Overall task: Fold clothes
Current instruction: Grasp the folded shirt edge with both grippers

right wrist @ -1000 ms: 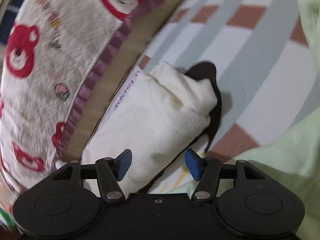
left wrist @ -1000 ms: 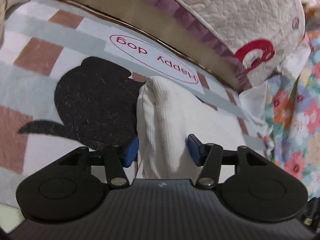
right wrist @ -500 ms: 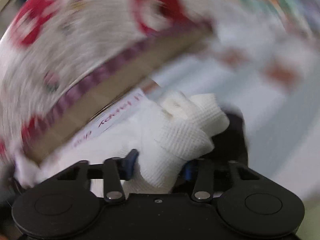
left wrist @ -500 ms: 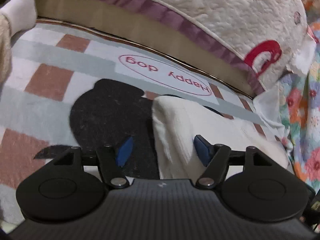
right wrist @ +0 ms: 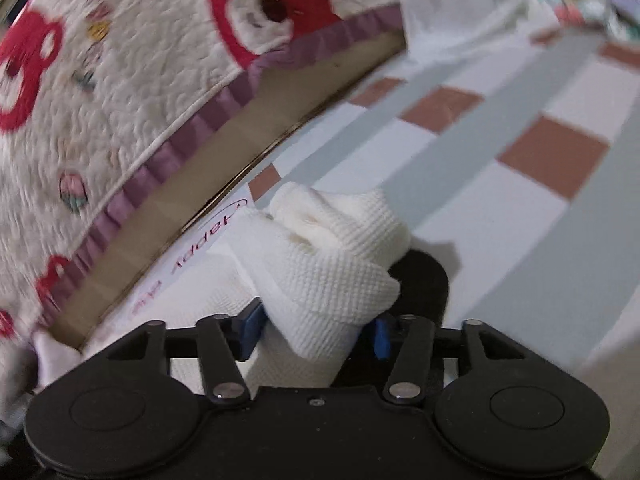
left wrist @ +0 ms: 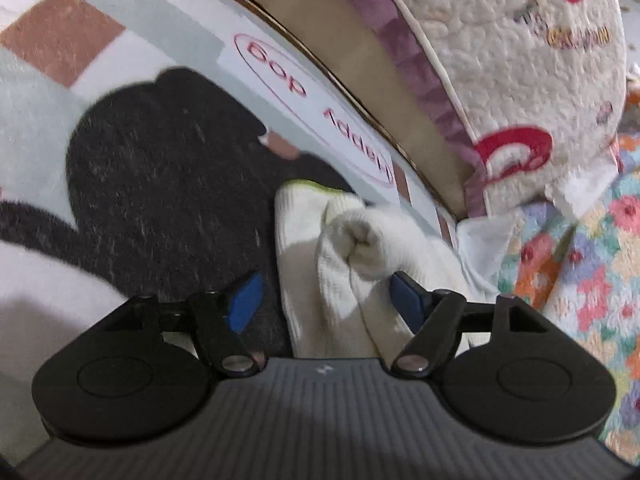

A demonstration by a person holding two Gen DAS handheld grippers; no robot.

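Note:
A cream waffle-knit garment point(left wrist: 320, 280), folded into a thick bundle, lies on a blanket with a black dog shape point(left wrist: 160, 168) and a "Happy dog" label point(left wrist: 312, 104). My left gripper point(left wrist: 325, 300) straddles its near end. Its jaws are opening: the left pad stands clear of the cloth and the right pad is at the fold's edge. In the right wrist view the same garment point(right wrist: 332, 264) bulges up between the blue pads of my right gripper point(right wrist: 316, 334). Those jaws are opening too, and the cloth sits loosely between them.
A quilted cushion with red bear motifs and a purple frill point(left wrist: 500, 40) overhangs the blanket just behind the garment, also in the right wrist view as the cushion point(right wrist: 120, 80). A floral cloth point(left wrist: 592, 260) lies at the right. The checked blanket point(right wrist: 520, 140) stretches away to the right.
The left gripper widened and moved so the flat garment now shows a rolled fold between its pads. The right gripper swung sideways, pinched the bundle, then widened around it.

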